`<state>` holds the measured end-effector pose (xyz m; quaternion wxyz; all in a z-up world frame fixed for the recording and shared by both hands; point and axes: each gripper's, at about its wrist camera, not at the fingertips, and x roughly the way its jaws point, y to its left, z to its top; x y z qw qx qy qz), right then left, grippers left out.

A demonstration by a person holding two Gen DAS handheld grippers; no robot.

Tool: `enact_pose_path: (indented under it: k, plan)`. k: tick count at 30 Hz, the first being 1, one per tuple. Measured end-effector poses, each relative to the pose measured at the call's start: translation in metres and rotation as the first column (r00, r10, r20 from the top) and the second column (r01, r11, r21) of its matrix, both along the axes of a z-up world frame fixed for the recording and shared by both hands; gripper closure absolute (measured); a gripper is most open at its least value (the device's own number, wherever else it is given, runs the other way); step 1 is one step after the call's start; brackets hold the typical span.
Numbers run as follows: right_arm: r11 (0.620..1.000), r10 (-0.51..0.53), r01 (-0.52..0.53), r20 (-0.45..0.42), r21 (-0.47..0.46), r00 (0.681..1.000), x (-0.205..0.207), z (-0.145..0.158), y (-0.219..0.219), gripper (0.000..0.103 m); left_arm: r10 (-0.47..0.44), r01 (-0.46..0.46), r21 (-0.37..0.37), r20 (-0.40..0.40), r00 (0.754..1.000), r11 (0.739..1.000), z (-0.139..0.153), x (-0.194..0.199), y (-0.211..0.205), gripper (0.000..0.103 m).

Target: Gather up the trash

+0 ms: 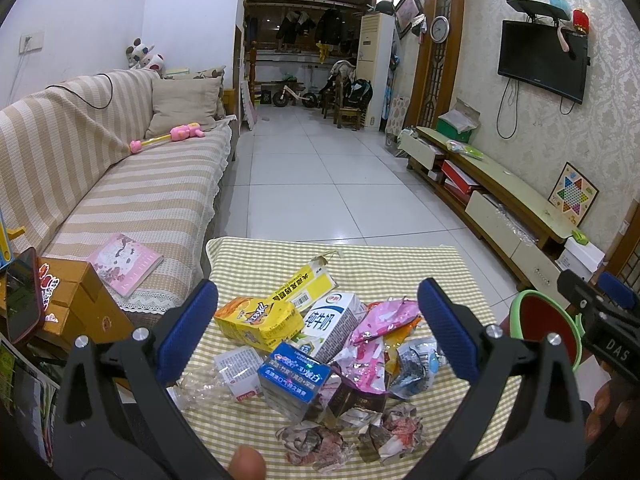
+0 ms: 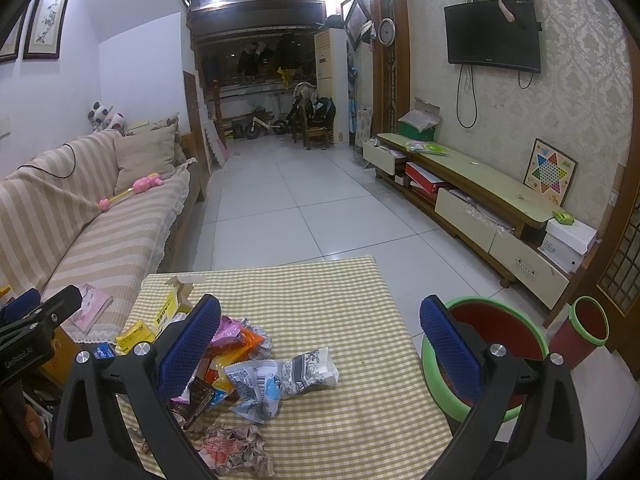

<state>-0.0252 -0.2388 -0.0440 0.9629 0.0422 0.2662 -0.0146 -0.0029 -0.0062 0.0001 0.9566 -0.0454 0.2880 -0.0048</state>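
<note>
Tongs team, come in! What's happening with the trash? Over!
Both tongs open, empty. Trash pile untouched on checkered table. Green bin waiting right, path clear.

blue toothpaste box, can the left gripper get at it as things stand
Probably yes: the blue toothpaste box sits on top of the pile, nothing covering it, and the left gripper hovers open just above.

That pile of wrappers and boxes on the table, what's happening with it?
A person is holding a gripper in each hand to collect trash. The pile of wrappers and boxes sits on the checkered table, untouched so far. The left gripper and the right gripper both hover open above it, holding nothing. A green-rimmed red bin waits beside the table on the right.
</note>
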Motion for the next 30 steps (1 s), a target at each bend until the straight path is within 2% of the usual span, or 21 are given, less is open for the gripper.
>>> enact_pose_path:
  k: [30]
  plan:
    - [1.000, -0.007, 0.007, -0.007, 0.002, 1.000, -0.0032, -0.0026, -0.0039, 0.007, -0.001, 0.001, 0.000, 0.000, 1.000, 1.000, -0.0006, -0.0009, -0.0010, 0.005]
